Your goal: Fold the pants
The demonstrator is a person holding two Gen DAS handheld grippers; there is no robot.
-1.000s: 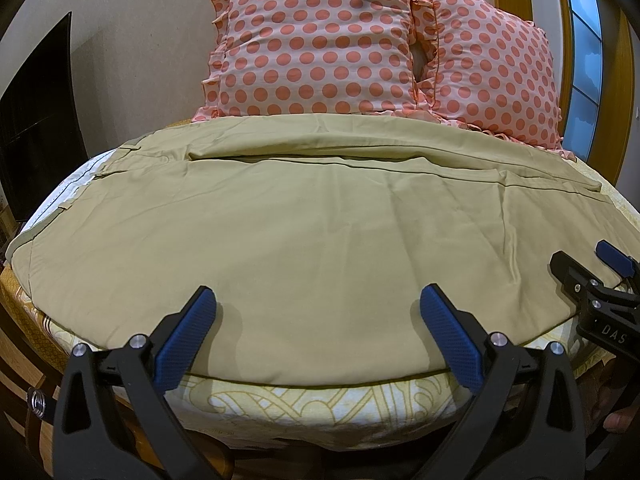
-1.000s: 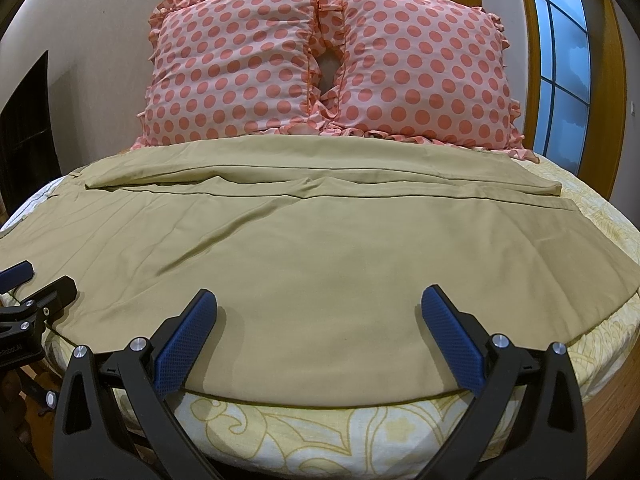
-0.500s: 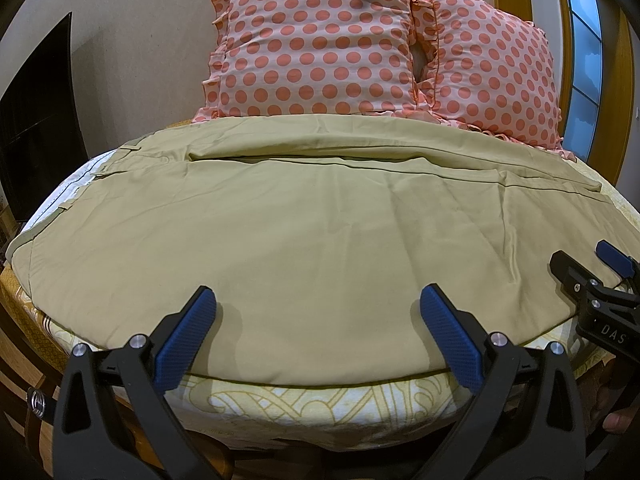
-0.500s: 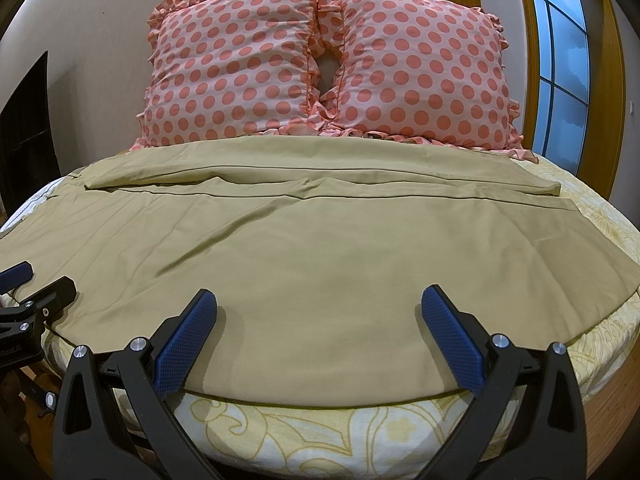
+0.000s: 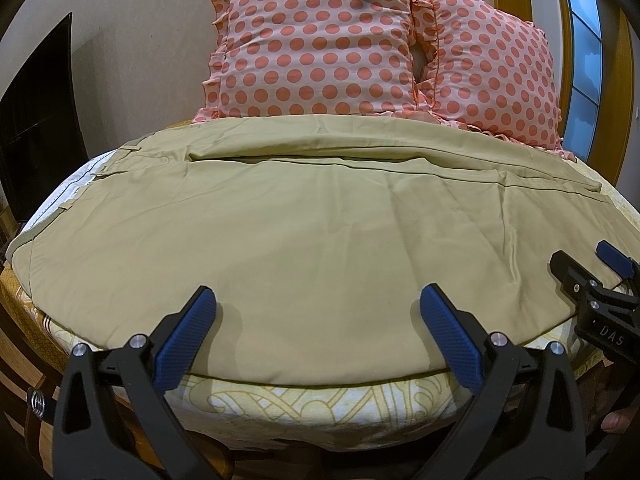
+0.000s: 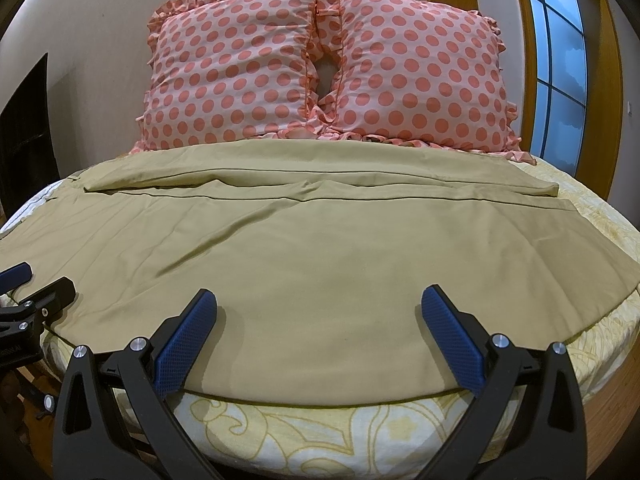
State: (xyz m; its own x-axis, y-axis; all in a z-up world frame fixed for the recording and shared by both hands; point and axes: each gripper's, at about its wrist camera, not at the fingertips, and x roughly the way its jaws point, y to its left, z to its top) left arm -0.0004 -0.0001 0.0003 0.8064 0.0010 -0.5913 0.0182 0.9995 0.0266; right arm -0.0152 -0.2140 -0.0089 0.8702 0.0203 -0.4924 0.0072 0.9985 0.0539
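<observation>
Khaki pants (image 5: 312, 232) lie spread flat across the bed, waistband to the left, legs running right; they also show in the right wrist view (image 6: 320, 256). My left gripper (image 5: 320, 320) is open and empty, hovering just above the pants' near edge. My right gripper (image 6: 320, 320) is open and empty over the same near edge, further right. The right gripper shows at the right edge of the left wrist view (image 5: 596, 276), and the left gripper at the left edge of the right wrist view (image 6: 32, 292).
Two pink polka-dot pillows (image 5: 320, 44) (image 6: 420, 76) lean on the wall behind the pants. The bed has a yellow patterned sheet (image 6: 340, 428). A window (image 6: 560, 60) is at right, a dark screen (image 5: 36, 120) at left.
</observation>
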